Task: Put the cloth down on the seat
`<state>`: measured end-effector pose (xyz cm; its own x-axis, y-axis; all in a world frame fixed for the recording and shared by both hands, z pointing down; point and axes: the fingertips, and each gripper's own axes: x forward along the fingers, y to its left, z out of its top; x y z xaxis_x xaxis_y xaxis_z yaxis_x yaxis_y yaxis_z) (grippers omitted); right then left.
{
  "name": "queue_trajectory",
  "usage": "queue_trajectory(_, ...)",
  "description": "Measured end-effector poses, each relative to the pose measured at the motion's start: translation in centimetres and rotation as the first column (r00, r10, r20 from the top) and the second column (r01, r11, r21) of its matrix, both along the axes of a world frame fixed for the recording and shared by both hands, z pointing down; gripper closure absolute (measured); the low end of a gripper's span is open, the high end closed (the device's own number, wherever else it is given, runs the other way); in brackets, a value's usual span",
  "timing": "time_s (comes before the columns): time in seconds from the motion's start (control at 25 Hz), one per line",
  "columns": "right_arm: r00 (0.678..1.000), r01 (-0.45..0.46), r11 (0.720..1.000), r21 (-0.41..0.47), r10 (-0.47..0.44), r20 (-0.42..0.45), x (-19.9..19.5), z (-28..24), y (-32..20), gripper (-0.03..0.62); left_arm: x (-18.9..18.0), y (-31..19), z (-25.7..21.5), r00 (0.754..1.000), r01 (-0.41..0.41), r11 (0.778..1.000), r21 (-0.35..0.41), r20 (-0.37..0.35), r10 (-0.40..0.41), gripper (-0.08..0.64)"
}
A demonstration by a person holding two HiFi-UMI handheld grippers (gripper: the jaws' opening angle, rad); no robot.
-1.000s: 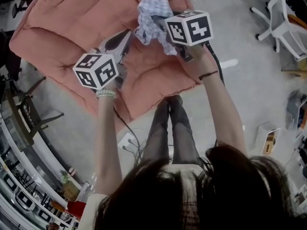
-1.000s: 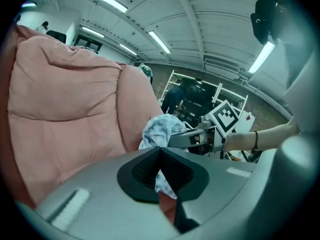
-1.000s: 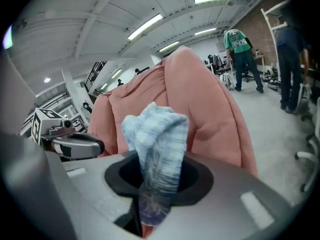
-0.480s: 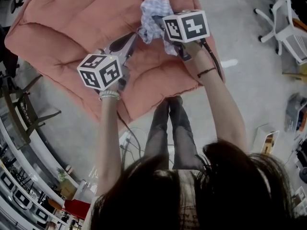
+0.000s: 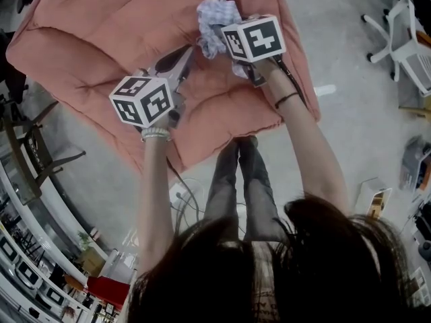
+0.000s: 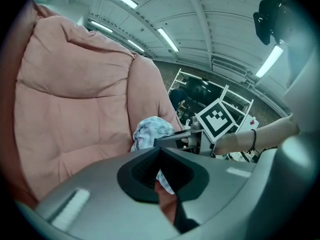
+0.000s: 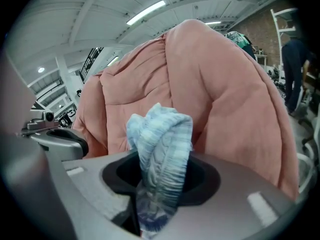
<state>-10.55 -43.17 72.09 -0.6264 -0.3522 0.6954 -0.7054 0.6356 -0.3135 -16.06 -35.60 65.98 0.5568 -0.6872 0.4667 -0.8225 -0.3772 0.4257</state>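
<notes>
A crumpled blue-and-white checked cloth (image 5: 214,17) hangs just over the pink cushioned seat (image 5: 101,39). My right gripper (image 5: 219,32) is shut on the cloth. Its jaws have just been opening, and the cloth (image 7: 160,144) still stands bunched between them, pinched narrow at its base. My left gripper (image 5: 188,51) is shut with nothing in it, low over the seat cushion just left of the cloth. In the left gripper view the cloth (image 6: 150,133) sits ahead against the seat's back (image 6: 75,104), with the right gripper (image 6: 172,135) on it.
Grey floor surrounds the seat. A white office chair (image 5: 404,39) stands at the far right, and a small box (image 5: 374,197) lies at the lower right. Cables (image 5: 182,197) run across the floor by the person's feet. Dark racks (image 5: 27,153) line the left.
Both grippers have sunk a little toward the seat cushion, the right one bringing the cloth with it. The cloth stays between the right jaws.
</notes>
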Motion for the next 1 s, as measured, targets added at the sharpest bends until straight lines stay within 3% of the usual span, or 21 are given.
queue_trajectory(0.52, 0.996, 0.054, 0.999, -0.002, -0.054, 0.066, -1.6, -0.4, 1.5, 0.343, -0.9, 0.9, -0.3, 0.999, 0.048, 0.999, -0.003, -0.002, -0.048, 0.561)
queue_trajectory(1.0, 0.993, 0.065, 0.998, -0.027, -0.062, 0.099, -0.5, -1.0, 2.0, 0.341, 0.2, 0.9, -0.9, 0.998, 0.059, 0.998, 0.003, 0.000, -0.059, 0.561)
